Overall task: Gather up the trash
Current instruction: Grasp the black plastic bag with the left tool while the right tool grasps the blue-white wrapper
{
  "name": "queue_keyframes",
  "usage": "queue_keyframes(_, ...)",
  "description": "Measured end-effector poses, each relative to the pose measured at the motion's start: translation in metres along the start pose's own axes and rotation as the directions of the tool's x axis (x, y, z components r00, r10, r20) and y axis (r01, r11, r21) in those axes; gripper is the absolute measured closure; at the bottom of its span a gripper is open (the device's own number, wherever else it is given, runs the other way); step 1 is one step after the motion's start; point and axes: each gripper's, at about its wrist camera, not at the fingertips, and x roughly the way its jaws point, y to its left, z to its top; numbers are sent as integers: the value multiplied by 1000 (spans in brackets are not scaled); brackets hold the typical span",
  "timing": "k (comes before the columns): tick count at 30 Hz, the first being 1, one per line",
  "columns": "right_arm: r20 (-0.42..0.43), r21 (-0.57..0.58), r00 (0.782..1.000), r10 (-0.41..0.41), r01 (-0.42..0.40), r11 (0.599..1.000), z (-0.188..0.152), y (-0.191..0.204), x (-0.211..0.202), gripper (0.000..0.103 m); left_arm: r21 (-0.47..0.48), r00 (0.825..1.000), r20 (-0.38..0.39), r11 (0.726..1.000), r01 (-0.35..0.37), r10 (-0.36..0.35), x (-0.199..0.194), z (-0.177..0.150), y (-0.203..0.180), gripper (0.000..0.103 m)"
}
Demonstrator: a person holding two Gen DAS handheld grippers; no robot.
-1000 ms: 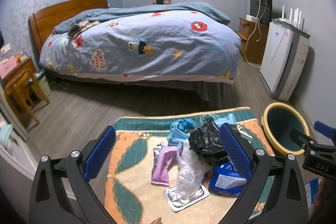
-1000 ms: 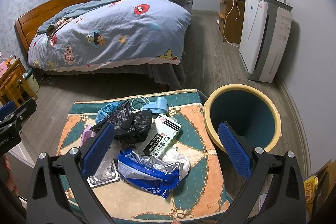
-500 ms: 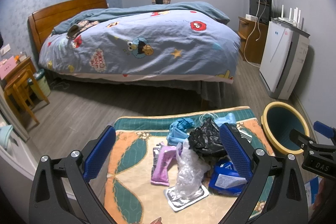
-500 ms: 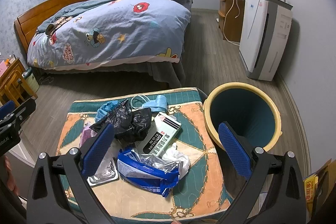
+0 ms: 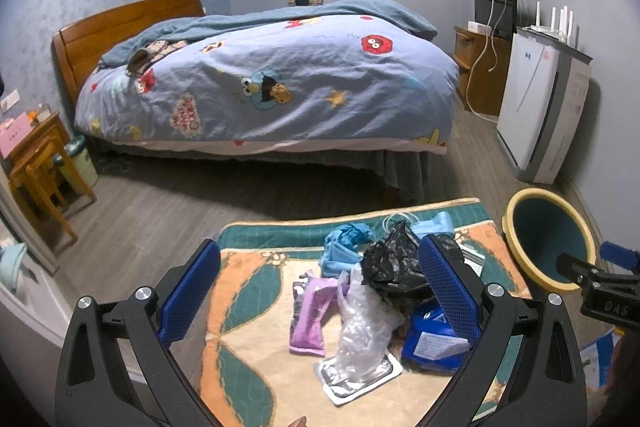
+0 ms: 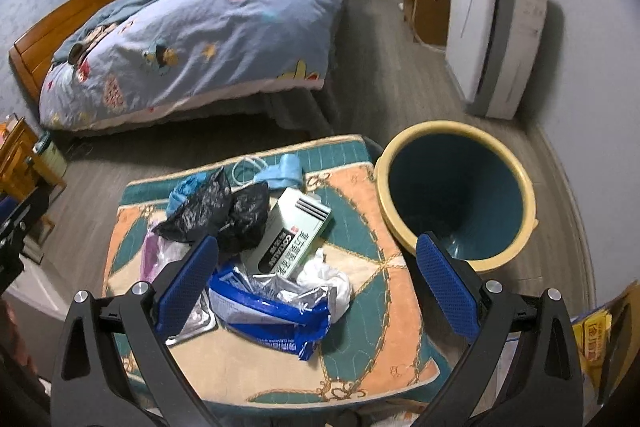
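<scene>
Trash lies heaped on a patterned cushion [image 5: 248, 311] [image 6: 360, 339]: a black plastic bag [image 5: 394, 265] [image 6: 224, 207], a clear crumpled bag [image 5: 362, 331], a purple wrapper [image 5: 310, 311], a blue packet [image 5: 430, 341] [image 6: 272, 311], a white-green box [image 6: 296, 233], white tissue [image 6: 326, 281] and blue cloth [image 5: 340, 247]. A yellow-rimmed teal bin [image 5: 546, 239] [image 6: 456, 191] stands right of the cushion. My left gripper [image 5: 318, 291] hangs open above the pile. My right gripper [image 6: 316, 279] is open over the blue packet and box, tilted toward the bin.
A bed with a cartoon duvet [image 5: 272, 79] fills the far side. A white air purifier [image 5: 540, 107] [image 6: 496, 39] stands by the right wall past the bin. Wooden stools [image 5: 36, 171] are at the left. Grey floor lies between bed and cushion.
My right gripper has dropped closer to the pile and tilted; the bin and box now look larger. The left gripper has barely moved. Both stay open.
</scene>
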Motion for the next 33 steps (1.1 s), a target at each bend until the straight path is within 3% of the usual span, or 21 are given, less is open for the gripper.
queue_keyframes(4,35,-22,997,62,-61,998,14,-4,9,5,-5,1000,-18,1000,19,-20,8,8,0,5)
queue_keyframes(10,2,40,999,45,-45,998,35,-24,47,5,-20,1000,21,1000,19,-18,35,24,-5,5)
queue_keyframes(16,-62,-1,998,21,-21,1000,37,-37,69,5,67,996,-89,998,6,0,79,26,-30,5)
queue_keyframes(20,-107,-26,994,15,-18,999,34,-46,81,5,119,980,-176,986,117,-95,98,15,-57,5)
queue_keyframes(25,-127,5,992,2,-1,1000,33,-63,82,6,220,959,-243,954,201,-146,110,1,-90,7)
queue_keyframes(29,-120,39,993,13,-8,999,34,-74,80,6,288,940,-302,925,248,-158,122,-20,-109,9)
queue_keyframes(33,-118,24,993,20,-17,1000,35,-72,79,6,356,919,-364,890,285,-149,130,-41,-120,22)
